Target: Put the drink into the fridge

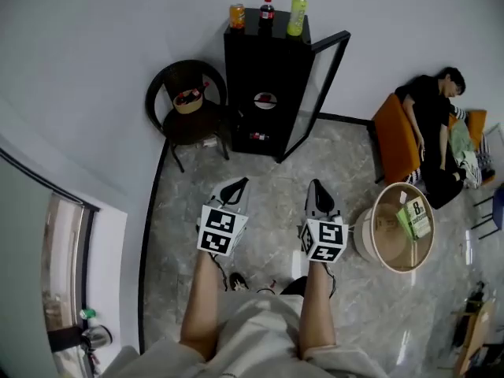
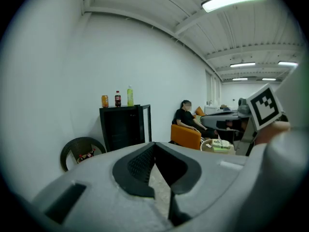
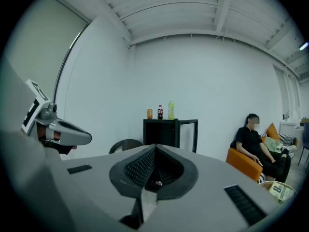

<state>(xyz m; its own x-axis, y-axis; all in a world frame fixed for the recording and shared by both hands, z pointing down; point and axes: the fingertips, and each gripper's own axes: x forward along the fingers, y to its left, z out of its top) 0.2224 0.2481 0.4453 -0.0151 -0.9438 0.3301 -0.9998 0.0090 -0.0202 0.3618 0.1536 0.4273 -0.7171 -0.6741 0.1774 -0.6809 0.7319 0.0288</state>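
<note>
Three drinks stand on top of the black fridge: an orange bottle, a cola bottle and a tall green bottle. The fridge's glass door is swung open to the right. Some drinks show on its shelves. My left gripper and right gripper hover side by side over the floor, well short of the fridge, both shut and holding nothing. The left gripper view shows the fridge far ahead beyond its jaw tips. The right gripper view shows the same fridge beyond its own tips.
A dark wicker chair with a basket of bottles stands left of the fridge. At the right a person sits by an orange armchair. Nearer stands a round table with a green box. A white wall runs along the left.
</note>
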